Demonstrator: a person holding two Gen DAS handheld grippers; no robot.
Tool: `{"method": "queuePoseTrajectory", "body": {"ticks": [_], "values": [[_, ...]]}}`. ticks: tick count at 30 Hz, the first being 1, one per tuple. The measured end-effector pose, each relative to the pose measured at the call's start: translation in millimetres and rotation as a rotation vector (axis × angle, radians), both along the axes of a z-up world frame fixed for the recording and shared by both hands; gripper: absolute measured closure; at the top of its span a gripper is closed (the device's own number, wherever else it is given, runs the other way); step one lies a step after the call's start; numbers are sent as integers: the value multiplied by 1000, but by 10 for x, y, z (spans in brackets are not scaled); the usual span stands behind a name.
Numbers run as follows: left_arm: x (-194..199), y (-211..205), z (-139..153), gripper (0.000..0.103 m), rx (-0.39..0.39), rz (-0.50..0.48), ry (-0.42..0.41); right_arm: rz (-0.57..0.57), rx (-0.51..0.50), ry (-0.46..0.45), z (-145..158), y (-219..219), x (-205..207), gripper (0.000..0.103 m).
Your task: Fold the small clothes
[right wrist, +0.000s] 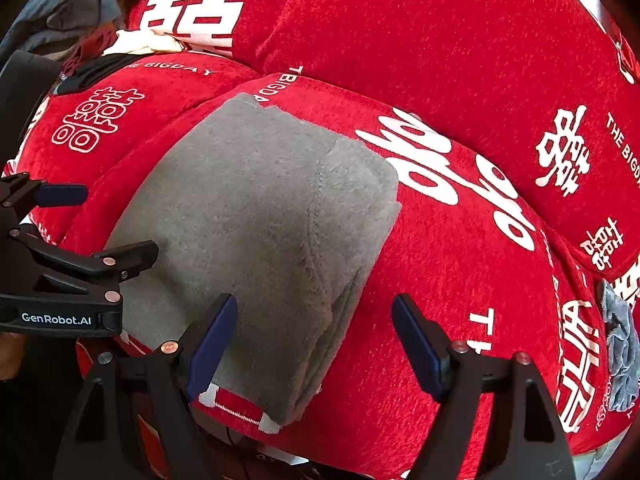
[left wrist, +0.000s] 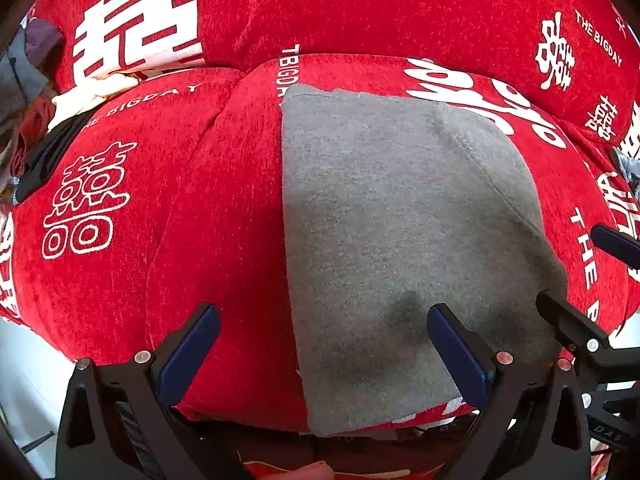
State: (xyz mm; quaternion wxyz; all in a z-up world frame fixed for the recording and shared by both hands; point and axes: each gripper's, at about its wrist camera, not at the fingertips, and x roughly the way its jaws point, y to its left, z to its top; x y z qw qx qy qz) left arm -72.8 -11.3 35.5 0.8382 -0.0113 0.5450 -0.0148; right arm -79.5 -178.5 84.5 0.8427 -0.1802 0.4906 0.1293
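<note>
The gray garment (left wrist: 392,240) lies folded into a compact rectangle on the red sofa cushion (left wrist: 224,208), its stacked layers showing along the edge nearest your right gripper (right wrist: 314,344). Both tools hover above it, and neither holds anything. Your left gripper (left wrist: 324,344) has its fingers spread wide, straddling the cloth's left edge; your right gripper's fingers also stand wide, straddling the folded right edge without pressing on it. Judged from its tidy shape, this 1 piece looks folded, or within 1 fold of done; what seems left is to set it aside and take another. A heap of unfolded clothes (right wrist: 72,12) waits at 10 o'clock, well apart from the gray piece. The right wrist view alone shows the layered thickness of the fold and a small blue-gray cloth (right wrist: 620,352) at 4 o'clock; the left wrist view alone shows the garment's straight left edge and a dark patch (left wrist: 404,308) at 6 o'clock, shadow or stain, you cannot tell.
</note>
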Motion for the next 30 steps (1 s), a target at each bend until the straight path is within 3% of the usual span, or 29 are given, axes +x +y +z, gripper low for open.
{"method": "queuePoseTrajectory", "body": {"ticks": [30], "values": [[114, 172, -73, 0, -34, 2, -5, 11, -55, 32, -95, 185, 110, 21]]}}
